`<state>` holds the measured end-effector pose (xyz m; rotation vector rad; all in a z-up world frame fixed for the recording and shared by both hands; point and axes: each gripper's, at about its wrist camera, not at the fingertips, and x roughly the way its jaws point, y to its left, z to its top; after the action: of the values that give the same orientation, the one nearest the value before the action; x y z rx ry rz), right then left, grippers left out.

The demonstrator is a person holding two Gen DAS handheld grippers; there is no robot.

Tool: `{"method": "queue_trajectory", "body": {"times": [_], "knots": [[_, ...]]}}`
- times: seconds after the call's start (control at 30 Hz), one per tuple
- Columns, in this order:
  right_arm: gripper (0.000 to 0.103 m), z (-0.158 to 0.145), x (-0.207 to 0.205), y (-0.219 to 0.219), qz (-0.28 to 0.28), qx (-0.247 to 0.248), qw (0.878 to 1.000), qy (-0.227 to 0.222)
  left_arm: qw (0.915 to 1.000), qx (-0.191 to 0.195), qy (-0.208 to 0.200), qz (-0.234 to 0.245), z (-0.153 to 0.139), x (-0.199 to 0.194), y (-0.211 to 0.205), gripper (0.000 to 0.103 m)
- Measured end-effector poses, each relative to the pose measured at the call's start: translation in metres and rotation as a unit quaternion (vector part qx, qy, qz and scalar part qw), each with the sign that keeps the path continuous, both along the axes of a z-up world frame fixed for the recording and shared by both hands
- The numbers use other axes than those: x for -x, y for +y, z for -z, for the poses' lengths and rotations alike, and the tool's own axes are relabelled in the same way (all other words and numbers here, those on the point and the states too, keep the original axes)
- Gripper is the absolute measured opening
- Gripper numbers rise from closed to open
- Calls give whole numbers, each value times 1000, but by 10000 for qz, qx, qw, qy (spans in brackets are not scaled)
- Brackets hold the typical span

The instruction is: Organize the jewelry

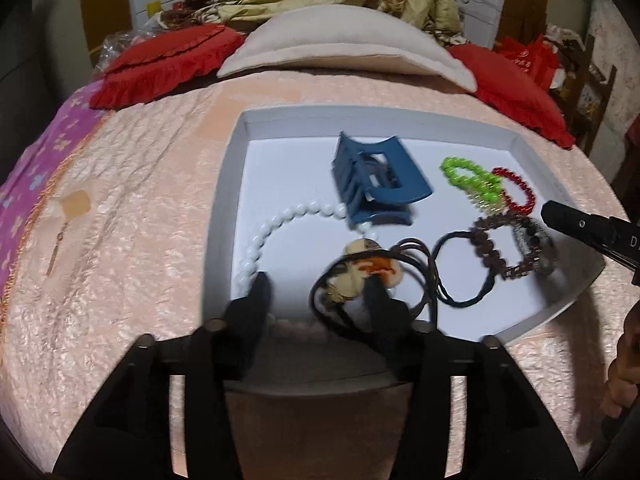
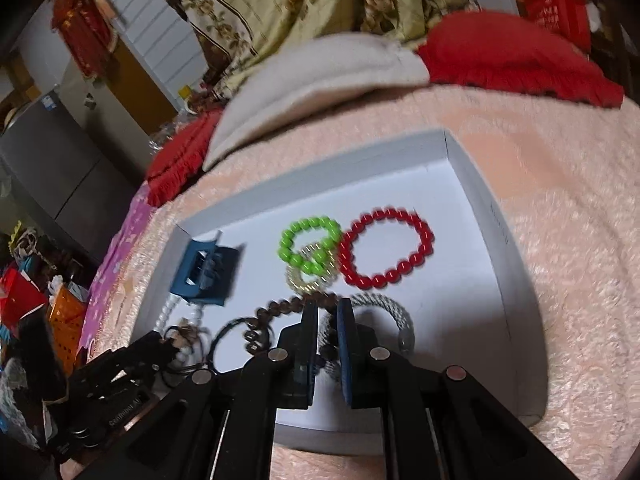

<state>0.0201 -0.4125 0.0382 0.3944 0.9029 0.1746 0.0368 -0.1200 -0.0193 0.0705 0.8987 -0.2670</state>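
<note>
— Peach bedspread (image 1: 140, 184) under everything, pillows behind; how far along is the jewelry?

— Far, by the look of it. Every piece in view lies inside the white tray (image 1: 240, 152) at frame centre of the left wrist view: white bead necklace (image 1: 256, 244) at the tray's left, blue hair claw clip (image 1: 380, 184) touching it, green bead bracelet (image 2: 310, 244) overlapping a thin gold ring, red bead bracelet (image 2: 386, 248) just beside it.

— And nearer the cameras?

— Black hair ties (image 1: 432, 276) with a cream charm, tangled, and a brown bead bracelet (image 1: 516, 248).

— The claws?

— Left claw (image 1: 316, 300) stands apart over the ties, its pads pressing nothing. Right claw (image 2: 328, 320) is nearly closed by the brown beads and a grey rope bracelet (image 2: 394, 312); a grip cannot be confirmed.

— What remains?

— Probably only untangling and spacing pieces.
</note>
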Motion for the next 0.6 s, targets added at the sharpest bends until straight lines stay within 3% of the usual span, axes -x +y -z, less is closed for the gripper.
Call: {"method": "queue_trajectory", "body": {"times": [0.03, 0.17, 0.27, 0.33, 0.37, 0.4, 0.47, 0.6], "knots": [[14, -4, 2, 2, 4, 83, 9999, -78, 10000, 21, -73, 2, -3, 1, 0, 69], [43, -24, 14, 11, 33, 520, 9976, -461, 9995, 202, -249, -3, -22, 5, 2, 80], [47, -36, 25, 13, 98, 739, 9960, -484, 9993, 130, -337, -83, -39, 14, 6, 87], [48, -45, 39, 14, 134, 819, 9961, -302, 9989, -40, -406, -249, -51, 29, 13, 101], [58, -49, 46, 13, 124, 855, 9959, -254, 9984, -115, -458, -309, -55, 37, 16, 102], [78, -57, 58, 14, 145, 929, 9954, -206, 9976, -174, -595, -318, -63, 50, 19, 102], [95, -67, 75, 15, 231, 1058, 9940, -171, 9953, -287, -892, -258, -77, 75, 21, 102], [95, -92, 110, 23, 132, 1323, 9909, -220, 9914, -514, -1200, -114, -105, 116, 22, 103]]}}
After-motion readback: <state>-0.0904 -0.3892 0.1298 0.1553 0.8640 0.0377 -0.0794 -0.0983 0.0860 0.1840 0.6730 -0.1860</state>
